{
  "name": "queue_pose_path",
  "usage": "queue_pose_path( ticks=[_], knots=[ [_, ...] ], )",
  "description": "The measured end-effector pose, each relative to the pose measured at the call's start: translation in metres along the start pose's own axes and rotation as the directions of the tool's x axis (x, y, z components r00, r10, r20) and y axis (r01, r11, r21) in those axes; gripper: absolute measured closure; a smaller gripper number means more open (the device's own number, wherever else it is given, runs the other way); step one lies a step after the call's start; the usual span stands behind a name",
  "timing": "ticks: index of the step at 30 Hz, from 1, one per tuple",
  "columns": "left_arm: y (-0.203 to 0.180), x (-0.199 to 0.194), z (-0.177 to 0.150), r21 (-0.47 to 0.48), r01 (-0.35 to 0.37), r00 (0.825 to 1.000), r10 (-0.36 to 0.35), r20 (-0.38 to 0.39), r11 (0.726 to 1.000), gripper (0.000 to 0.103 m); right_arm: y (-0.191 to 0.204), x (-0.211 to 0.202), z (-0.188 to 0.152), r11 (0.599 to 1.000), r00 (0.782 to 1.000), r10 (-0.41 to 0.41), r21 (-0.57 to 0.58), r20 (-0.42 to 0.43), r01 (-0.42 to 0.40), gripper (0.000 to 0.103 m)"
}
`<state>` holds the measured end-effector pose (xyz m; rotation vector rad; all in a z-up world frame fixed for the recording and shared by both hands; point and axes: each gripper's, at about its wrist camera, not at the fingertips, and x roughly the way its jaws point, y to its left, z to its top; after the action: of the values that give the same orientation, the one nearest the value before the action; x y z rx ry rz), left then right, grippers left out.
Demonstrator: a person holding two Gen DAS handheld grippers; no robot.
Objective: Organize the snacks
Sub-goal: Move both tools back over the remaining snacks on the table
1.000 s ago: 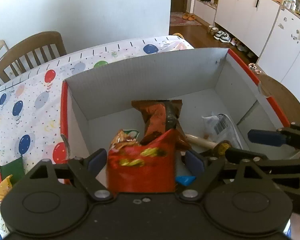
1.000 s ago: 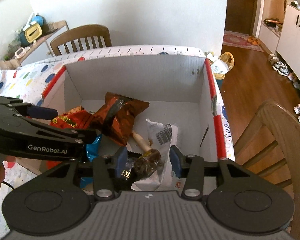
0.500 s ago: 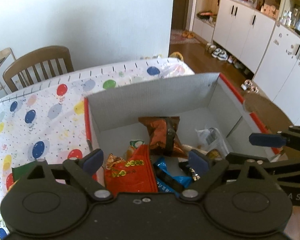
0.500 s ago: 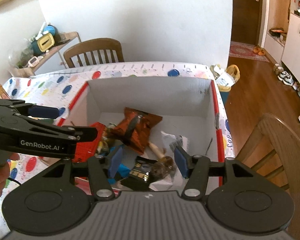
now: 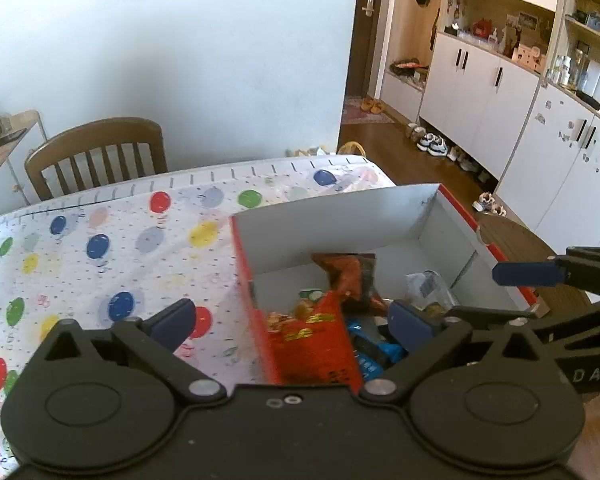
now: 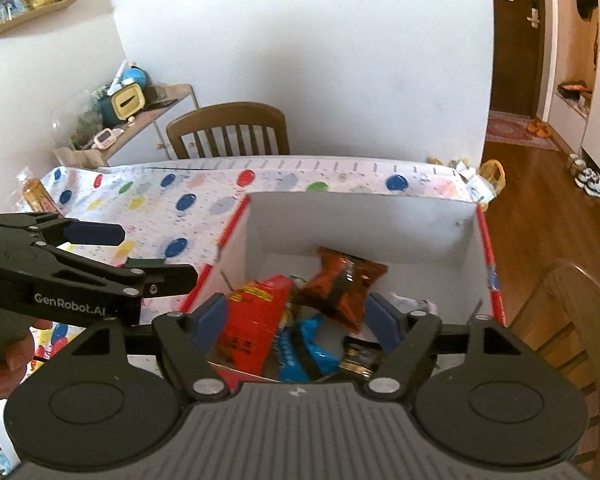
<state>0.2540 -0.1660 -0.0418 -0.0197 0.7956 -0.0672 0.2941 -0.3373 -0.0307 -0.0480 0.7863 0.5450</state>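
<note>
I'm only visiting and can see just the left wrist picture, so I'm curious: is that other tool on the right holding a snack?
Observer: No. The right gripper has its fingers apart, and they have just been opening. Nothing is pinched, and the snacks lie loose in the box.
Visitor: What's the dark thing by the blue packet?
Observer: A dark packet with gold print, lying beside the blue packet.
Visitor: And who carries my tool?
Observer: A person's hand grips the handle of the left gripper. Its fingers have also just been opening and hold nothing.
</note>
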Motion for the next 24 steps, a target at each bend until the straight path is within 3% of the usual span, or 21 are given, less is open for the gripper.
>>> queue_pose_path(
  ticks=[12, 15, 24],
  knots=[
    [0.078, -0.034, -0.027, -0.006, -0.037, 0.998, 0.037, 0.055, 0.999, 0.001, 0.079, 0.020, -0.011, 0.999, 1.000, 0.013, -0.029, 0.010, -0.013, 0.026],
    [0.099, -0.041, -0.034, -0.005, -0.053, 0.996, 0.054, 0.065, 0.999, 0.001, 0.097, 0.028, -0.012, 1.000, 1.000, 0.016, -0.022, 0.006, -0.016, 0.022],
    [0.167, -0.046, -0.056, -0.016, -0.099, 0.994, 0.100, 0.045, 0.995, 0.001, 0.145, 0.055, -0.015, 1.000, 0.999, 0.021, -0.001, -0.028, -0.021, 0.022]
  ],
)
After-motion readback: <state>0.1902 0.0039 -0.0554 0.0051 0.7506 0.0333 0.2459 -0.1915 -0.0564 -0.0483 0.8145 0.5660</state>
